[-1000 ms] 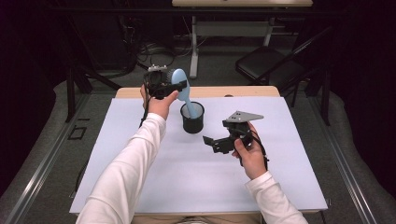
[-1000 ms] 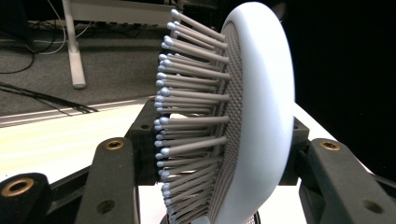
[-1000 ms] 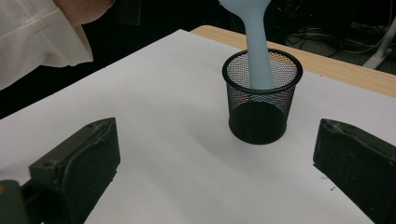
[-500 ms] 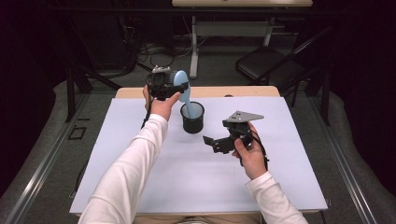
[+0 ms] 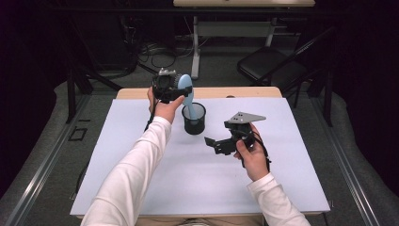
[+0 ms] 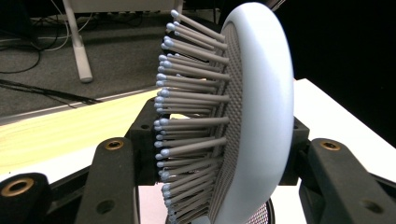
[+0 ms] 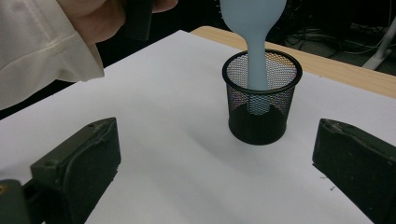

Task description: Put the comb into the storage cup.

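Already the pale blue plastic hairbrush [image 5: 187, 94], pinched at its head by the left gripper [image 5: 175, 88], is lowered handle-first into the black mesh cup [image 5: 194, 119], unreleased, while the right gripper [image 5: 217, 144] is held spread beside the cup.

This is a lab or recording room rather than a home. The counter [image 5: 141, 188] is a plain wooden top under a white sheet, set in a dark space with black surrounds. Loose cables [image 5: 150, 56] lie coiled on the grey carpet behind it, near the white leg of another desk [image 5: 195, 52]. A black folding chair [image 5: 273, 70] stands to one side, and metal rails [image 5: 37, 165] run along the floor beside the counter.
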`<state>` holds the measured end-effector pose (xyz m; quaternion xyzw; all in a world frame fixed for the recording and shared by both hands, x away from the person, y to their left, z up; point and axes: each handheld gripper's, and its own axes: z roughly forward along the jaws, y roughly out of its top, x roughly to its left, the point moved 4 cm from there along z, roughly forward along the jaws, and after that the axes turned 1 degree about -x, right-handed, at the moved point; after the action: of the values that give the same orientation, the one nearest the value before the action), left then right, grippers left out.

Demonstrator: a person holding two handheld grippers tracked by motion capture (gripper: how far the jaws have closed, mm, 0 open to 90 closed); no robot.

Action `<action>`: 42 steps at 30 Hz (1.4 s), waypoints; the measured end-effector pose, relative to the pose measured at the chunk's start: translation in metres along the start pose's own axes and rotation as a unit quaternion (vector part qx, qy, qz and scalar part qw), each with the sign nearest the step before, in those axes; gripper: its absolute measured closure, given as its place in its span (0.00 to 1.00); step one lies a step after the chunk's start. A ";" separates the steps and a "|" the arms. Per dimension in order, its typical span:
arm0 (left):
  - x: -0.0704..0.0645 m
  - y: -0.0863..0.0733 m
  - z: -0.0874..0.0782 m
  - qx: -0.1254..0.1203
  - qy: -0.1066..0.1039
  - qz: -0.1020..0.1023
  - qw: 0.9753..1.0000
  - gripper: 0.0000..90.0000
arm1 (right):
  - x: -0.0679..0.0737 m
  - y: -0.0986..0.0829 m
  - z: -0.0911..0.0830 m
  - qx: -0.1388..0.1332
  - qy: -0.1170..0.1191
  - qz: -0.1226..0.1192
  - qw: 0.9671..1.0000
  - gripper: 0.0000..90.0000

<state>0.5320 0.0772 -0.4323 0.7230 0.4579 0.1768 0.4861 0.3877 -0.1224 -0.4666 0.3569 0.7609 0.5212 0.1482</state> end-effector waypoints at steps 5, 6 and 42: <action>-0.001 -0.002 0.002 0.006 0.001 0.005 1.000 0.54 | 0.000 0.000 0.000 0.001 0.000 -0.001 1.000 0.00; -0.001 -0.003 0.003 0.008 0.002 0.006 1.000 0.54 | 0.000 0.000 0.000 0.001 0.000 -0.001 1.000 0.00; -0.008 -0.013 0.013 0.010 0.006 0.032 0.999 0.53 | 0.001 -0.001 0.001 0.004 0.001 -0.002 1.000 0.01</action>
<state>0.5306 0.0644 -0.4483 0.7414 0.4392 0.1923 0.4696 0.3874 -0.1210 -0.4674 0.3552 0.7639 0.5182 0.1471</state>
